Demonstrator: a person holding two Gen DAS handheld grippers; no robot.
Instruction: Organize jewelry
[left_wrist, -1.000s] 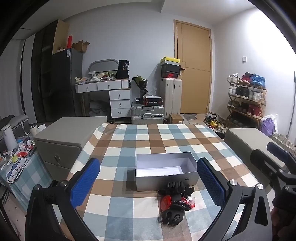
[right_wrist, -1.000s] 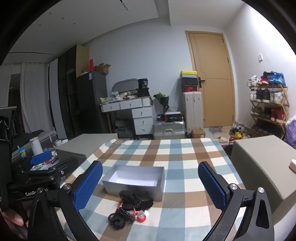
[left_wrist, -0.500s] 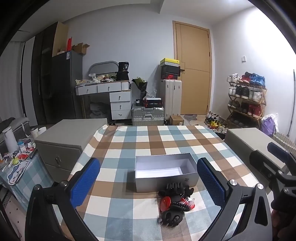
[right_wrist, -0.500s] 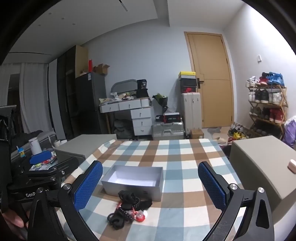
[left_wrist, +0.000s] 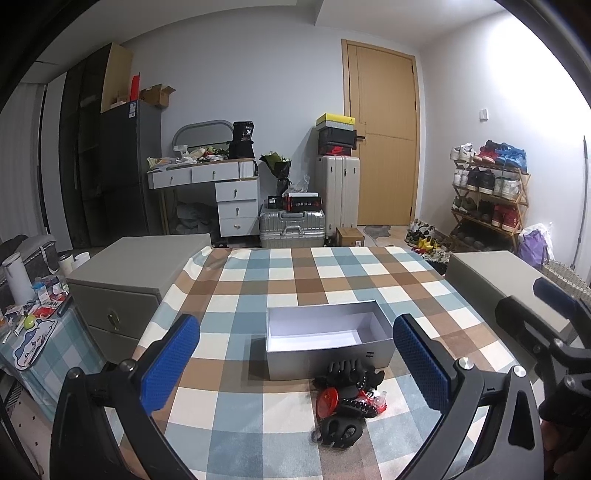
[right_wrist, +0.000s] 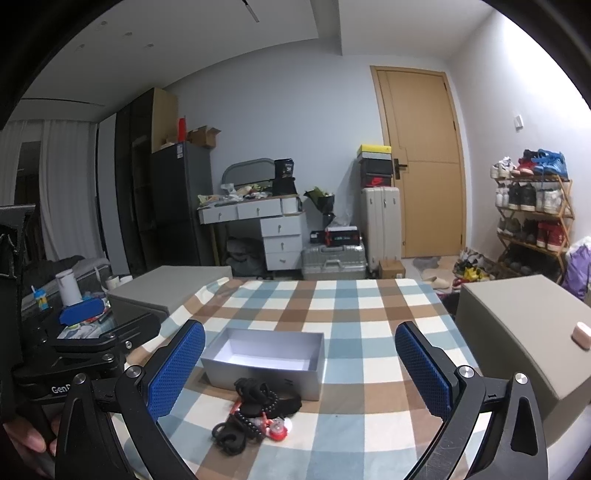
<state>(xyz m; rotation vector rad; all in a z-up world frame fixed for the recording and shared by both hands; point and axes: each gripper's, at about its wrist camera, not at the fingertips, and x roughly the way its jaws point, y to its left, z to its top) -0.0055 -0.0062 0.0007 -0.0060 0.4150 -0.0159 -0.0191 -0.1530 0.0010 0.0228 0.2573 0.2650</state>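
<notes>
An open grey box (left_wrist: 325, 339) with a white inside stands empty on the checked tablecloth (left_wrist: 295, 273); it also shows in the right wrist view (right_wrist: 266, 356). A pile of black and red jewelry and hair clips (left_wrist: 345, 402) lies just in front of the box, also in the right wrist view (right_wrist: 258, 413). My left gripper (left_wrist: 295, 363) is open and empty, held above the near table edge behind the pile. My right gripper (right_wrist: 299, 363) is open and empty, to the right of the pile. The right gripper also shows at the edge of the left wrist view (left_wrist: 546, 328).
Grey cabinets stand at the table's left (left_wrist: 136, 269) and right (right_wrist: 524, 325). A small pink object (right_wrist: 580, 330) lies on the right cabinet. A cluttered side table (left_wrist: 29, 314) is at far left. Desk, suitcases, shoe rack (left_wrist: 487, 192) and door stand behind.
Both grippers have drifted slightly; the views shift a little. The box and the pile have not moved.
</notes>
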